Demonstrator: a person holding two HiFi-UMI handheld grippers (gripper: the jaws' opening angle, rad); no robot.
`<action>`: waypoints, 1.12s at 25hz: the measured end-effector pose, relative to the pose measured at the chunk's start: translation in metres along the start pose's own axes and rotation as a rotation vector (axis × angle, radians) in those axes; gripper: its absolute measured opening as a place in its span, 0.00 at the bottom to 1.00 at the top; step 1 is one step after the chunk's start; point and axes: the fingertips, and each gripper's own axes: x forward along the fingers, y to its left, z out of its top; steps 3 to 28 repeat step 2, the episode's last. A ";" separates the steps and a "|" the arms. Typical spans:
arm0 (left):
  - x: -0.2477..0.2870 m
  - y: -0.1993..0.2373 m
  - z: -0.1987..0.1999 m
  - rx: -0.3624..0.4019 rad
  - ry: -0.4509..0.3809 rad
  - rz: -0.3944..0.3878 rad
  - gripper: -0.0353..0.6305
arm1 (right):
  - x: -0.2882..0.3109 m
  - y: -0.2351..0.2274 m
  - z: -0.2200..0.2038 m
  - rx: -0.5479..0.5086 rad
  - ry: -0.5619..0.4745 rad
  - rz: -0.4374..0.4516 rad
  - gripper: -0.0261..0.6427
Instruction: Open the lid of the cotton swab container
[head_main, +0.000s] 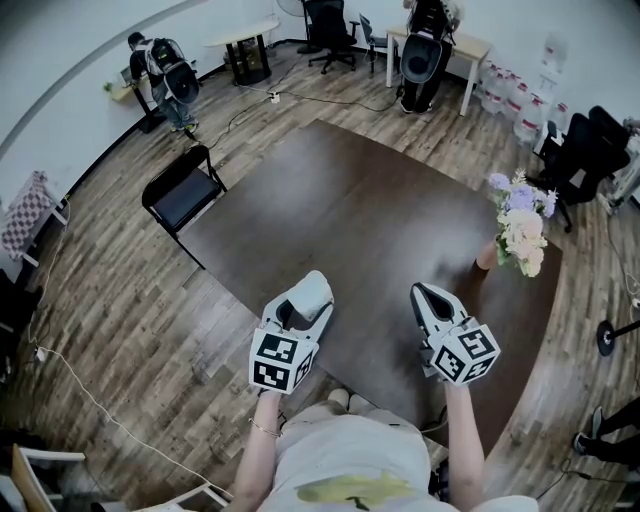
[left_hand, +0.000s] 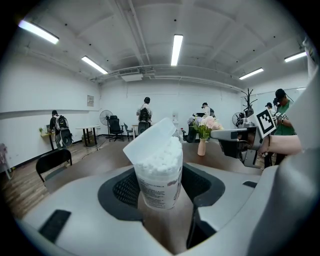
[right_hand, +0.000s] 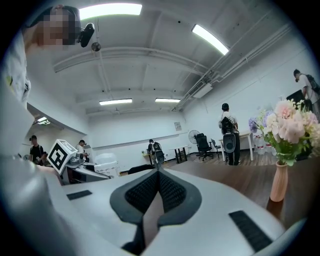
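- Lid (left_hand: 150, 141) looks popped already: it's tipped up at a slant over the cotton swab container (left_hand: 161, 177), and you can see the white swabs (left_hand: 162, 157) packed right up to the rim.
- Left gripper (head_main: 303, 305) has the container, jaws spread wide with the pads on either side of the tub's lower half. It's up off the table (head_main: 360, 210), over the near edge, just in front of the person.
- The tub's long axis is pretty much upright, mouth facing up. The lid's high edge leans toward the right gripper's side. I can't tell where the hinge sits.
- Right gripper (head_main: 428, 297) is pinched fully closed with nothing in it. It's level with the left one and pointing the same way out over the table.
- Here's what matters for the next move: the container is to the left of the right gripper, near it but with a clear gap. The right hand is the only free one, so anything else done to the lid has to come in sideways from there.
- My guess is the job's basically done. At most the lid needs a nudge further back with the closed tips.
- Flower vase (head_main: 487, 255) is way off at the right end of the table and won't be in the way.
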 end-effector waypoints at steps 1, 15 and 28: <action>-0.001 0.002 0.001 0.000 -0.001 0.002 0.44 | 0.001 0.000 0.000 0.000 0.000 -0.003 0.07; -0.001 0.004 0.001 0.000 -0.002 0.005 0.44 | 0.002 0.000 0.001 0.000 0.000 -0.005 0.07; -0.001 0.004 0.001 0.000 -0.002 0.005 0.44 | 0.002 0.000 0.001 0.000 0.000 -0.005 0.07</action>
